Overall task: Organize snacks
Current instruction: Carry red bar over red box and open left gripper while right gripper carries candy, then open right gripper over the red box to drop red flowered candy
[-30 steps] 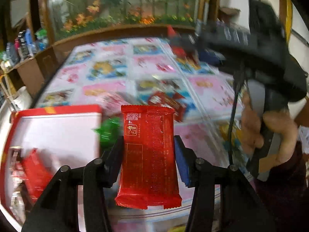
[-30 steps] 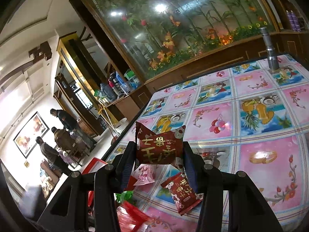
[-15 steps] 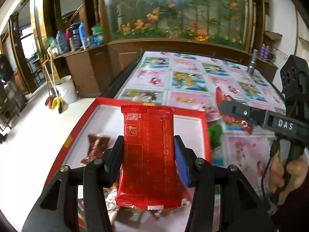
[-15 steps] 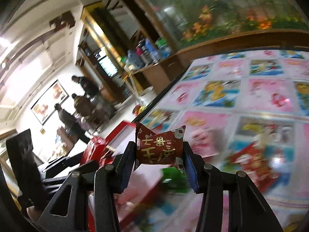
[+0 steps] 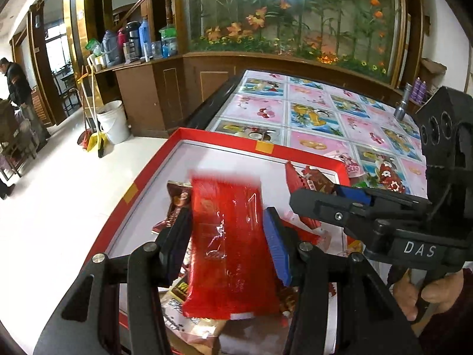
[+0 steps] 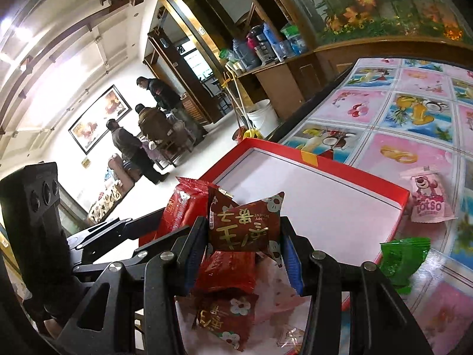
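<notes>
A red-rimmed box [image 5: 266,148] with a white floor lies on the table edge and also shows in the right wrist view [image 6: 325,159]. My left gripper [image 5: 227,230] is over the box with its jaws spread. A long red wrapper [image 5: 227,248], blurred, lies between them, and contact is unclear. My right gripper [image 6: 244,245] is shut on a dark red packet [image 6: 245,224] with gold characters, held above the box's near end. The right gripper also shows in the left wrist view [image 5: 331,195]. Several wrapped snacks [image 6: 227,307] lie in the box below.
A pink bear packet [image 6: 428,198] and a green packet [image 6: 402,260] lie on the patterned tablecloth [image 6: 414,112] right of the box. More snacks [image 5: 387,177] lie beyond the box. A metal cylinder [image 5: 403,103] stands at the far table edge. The floor drops off on the left.
Both grippers have moved left over the red box. The left jaws have spread and the long red wrapper now shows blurred and lower between them. The right gripper still grips its packet.
</notes>
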Demonstrator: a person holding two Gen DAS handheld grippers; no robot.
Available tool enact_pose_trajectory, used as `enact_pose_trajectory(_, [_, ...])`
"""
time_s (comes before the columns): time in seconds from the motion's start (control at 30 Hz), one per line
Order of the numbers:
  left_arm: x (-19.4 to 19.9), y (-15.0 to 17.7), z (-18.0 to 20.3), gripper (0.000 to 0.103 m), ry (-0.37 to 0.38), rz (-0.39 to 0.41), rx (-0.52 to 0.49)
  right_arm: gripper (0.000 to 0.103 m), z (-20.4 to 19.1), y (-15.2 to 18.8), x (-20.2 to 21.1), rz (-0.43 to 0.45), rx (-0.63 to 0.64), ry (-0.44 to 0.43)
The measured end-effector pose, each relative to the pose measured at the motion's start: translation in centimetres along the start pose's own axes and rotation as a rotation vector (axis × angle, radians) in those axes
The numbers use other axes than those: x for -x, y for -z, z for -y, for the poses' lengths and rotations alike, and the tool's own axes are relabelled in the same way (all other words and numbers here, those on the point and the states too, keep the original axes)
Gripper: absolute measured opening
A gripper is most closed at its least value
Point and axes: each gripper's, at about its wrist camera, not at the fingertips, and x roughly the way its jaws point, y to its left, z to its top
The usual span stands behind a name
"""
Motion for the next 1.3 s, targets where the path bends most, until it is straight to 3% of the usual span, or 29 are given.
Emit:
enact_pose_trajectory(0.6, [0.3,0.2,-1.3,0.049,-0.044,-0.009,0.060,0.054,1.5,-0.4,1.2,0.024,-0.049,0.044])
enact_pose_trajectory(0.93, [0.1,0.4,-0.8,0.058,-0.051,-0.029,0.049,0.055,3.1,-1.2,3.2,0.078,-0.086,0.070])
enact_pose_trajectory(1.17, [0.0,0.4,-0.9,0.059,-0.052,-0.036,0.055,0.056,4.6,-1.5,4.7,0.112,-0.134,0.084])
enact_pose_trajectory(1.3, [0.1,0.3,-0.9,0.066,-0.059,-0.032,0.051,0.057,5.4,-1.5,5.7,0.131,-0.148,0.096])
